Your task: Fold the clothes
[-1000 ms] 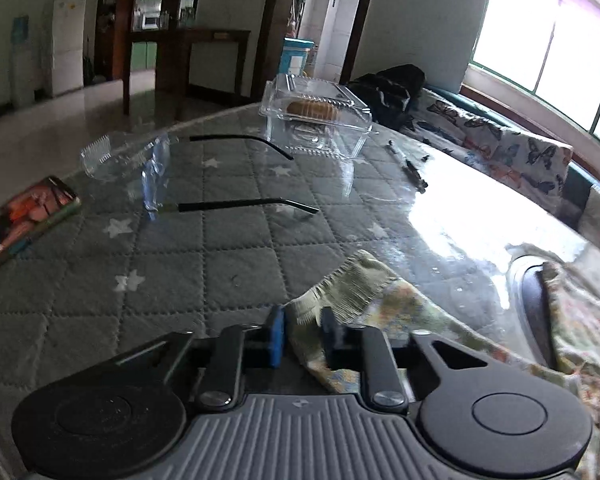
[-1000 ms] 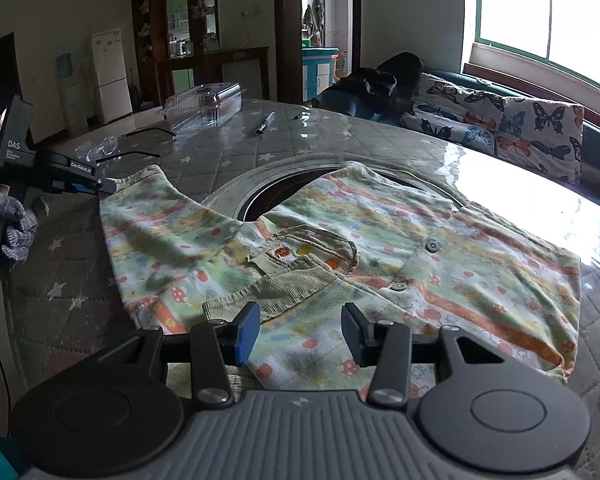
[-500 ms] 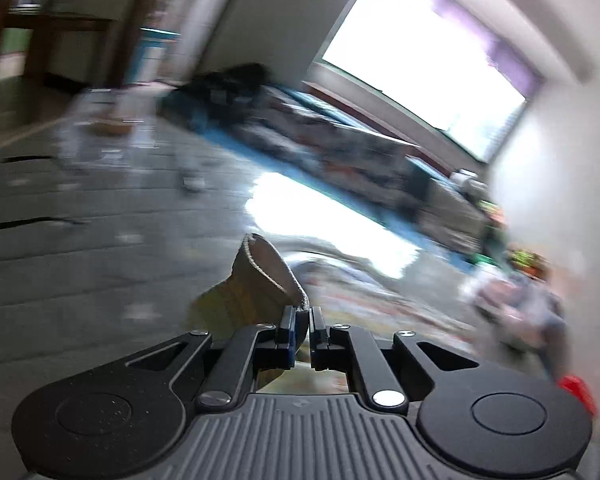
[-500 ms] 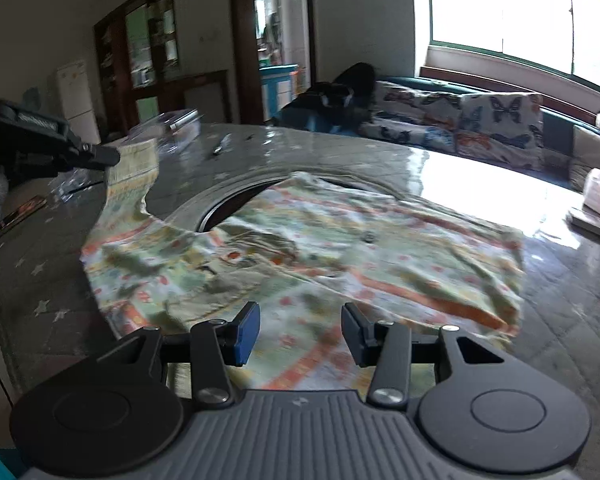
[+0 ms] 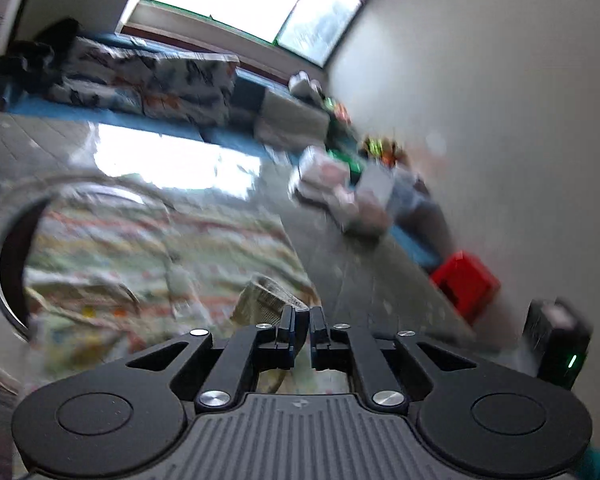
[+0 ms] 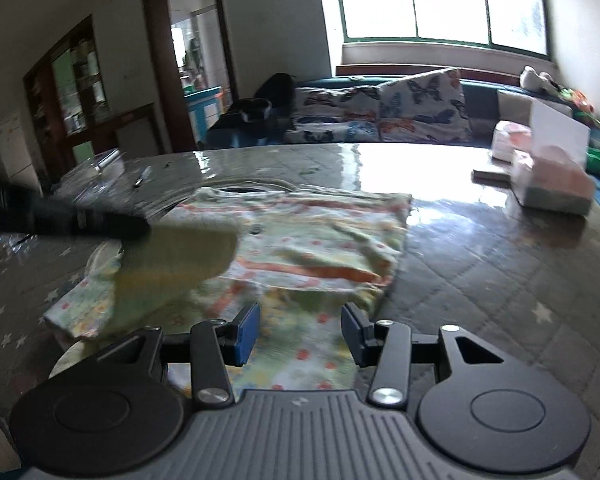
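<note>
Left gripper (image 5: 302,322) pinching a ribbed hem of the patterned garment (image 6: 312,236), jaws pressed together on the cloth with only a thin fold between them; hem (image 5: 266,298) lifted clear of the rest and carried over the garment's middle – seen in the right wrist view as a pale flap hanging from the dark gripper at the left. Right gripper (image 6: 300,330) low over the near edge of the garment, jaws spread wide, nothing between them. Garment spread flat on the quilted, star-printed table (image 6: 500,264), partly covering a round opening in the tabletop (image 5: 8,264); far edge close to the bright glare from the window. On the far right of the table, a pink tissue box (image 6: 552,186); on the far left, a clear plastic container (image 6: 96,164) and a pen (image 6: 142,178) – both blurred. Behind the table, a sofa with butterfly cushions (image 6: 416,108).
</note>
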Tool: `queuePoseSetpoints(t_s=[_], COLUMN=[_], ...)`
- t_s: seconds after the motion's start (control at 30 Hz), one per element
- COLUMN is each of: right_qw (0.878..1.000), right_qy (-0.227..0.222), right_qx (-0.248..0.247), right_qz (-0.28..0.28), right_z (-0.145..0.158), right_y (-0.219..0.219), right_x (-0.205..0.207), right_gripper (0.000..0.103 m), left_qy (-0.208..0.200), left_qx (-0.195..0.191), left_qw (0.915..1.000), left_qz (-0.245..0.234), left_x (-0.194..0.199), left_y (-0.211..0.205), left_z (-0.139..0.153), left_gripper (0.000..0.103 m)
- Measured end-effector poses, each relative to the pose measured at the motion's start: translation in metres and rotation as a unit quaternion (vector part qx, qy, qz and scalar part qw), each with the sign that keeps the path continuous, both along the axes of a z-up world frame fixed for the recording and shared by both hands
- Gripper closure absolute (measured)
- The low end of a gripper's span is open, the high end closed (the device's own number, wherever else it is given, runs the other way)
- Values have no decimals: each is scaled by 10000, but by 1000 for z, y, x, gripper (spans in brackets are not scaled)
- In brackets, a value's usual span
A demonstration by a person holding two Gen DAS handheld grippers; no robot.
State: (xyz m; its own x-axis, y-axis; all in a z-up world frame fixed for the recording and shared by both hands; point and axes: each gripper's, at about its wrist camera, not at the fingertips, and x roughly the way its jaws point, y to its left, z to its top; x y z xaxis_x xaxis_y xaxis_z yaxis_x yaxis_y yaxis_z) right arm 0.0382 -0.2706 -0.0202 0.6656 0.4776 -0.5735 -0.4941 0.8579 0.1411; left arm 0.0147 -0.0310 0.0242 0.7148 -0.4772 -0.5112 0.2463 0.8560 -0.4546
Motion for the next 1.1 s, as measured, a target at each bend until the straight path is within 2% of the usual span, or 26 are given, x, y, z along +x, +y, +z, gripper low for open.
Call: queuePoseSetpoints(t_s=[0.03, 0.1, 0.17, 0.23, 0.33, 0.53, 0.63, 0.7, 0.73, 0.8, 0.83, 1.1], right_qw=[10000, 9999, 9999, 9998, 9995, 9986, 9984, 9981, 9981, 9982, 9983, 9998], right_qy=[23, 55, 88, 122, 255, 451, 504, 553, 556, 522, 499, -124], right_qx=[19, 51, 96, 154, 205, 163, 55, 13, -9, -50, -62, -127], right_qz=[-52, -105, -110, -103, 42, 224, 262, 275, 276, 289, 293, 86], right_z=[-1, -2, -2, -2, -6, -18, -25, -28, -29, -28, -27, 7], right_y=[-2, -3, -4, -1, 9, 34, 46, 49, 51, 53, 54, 49], right_x=[1, 4, 6, 9, 12, 23, 30, 33, 33, 31, 30, 16], right_gripper=[58, 58, 58, 58, 58, 65, 68, 79, 80, 92, 94, 96], left_qy=[82, 166, 231, 180, 78, 186, 270, 302, 318, 376, 398, 434], left_qx=[31, 79, 158, 174, 271, 458, 556, 615, 663, 719, 723, 1000], left_qw=[9999, 9997, 9995, 9996, 9994, 9926, 9880, 9853, 9836, 9809, 9803, 9780], left_qz=[-63, -157, -156, -121, 209, 1113, 1418, 1566, 1647, 1766, 1794, 1778], left_x=[1, -2, -5, -10, -16, -26, -31, -34, -36, -35, -35, -23], left_y=[-5, -8, -5, 6, 32, 90, 111, 121, 126, 133, 136, 133], left_z=[-5, -13, -19, -19, -16, -22, -28, -30, -31, -35, -36, -45], left_gripper=[92, 84, 67, 64, 56, 54, 52, 52, 52, 51, 51, 51])
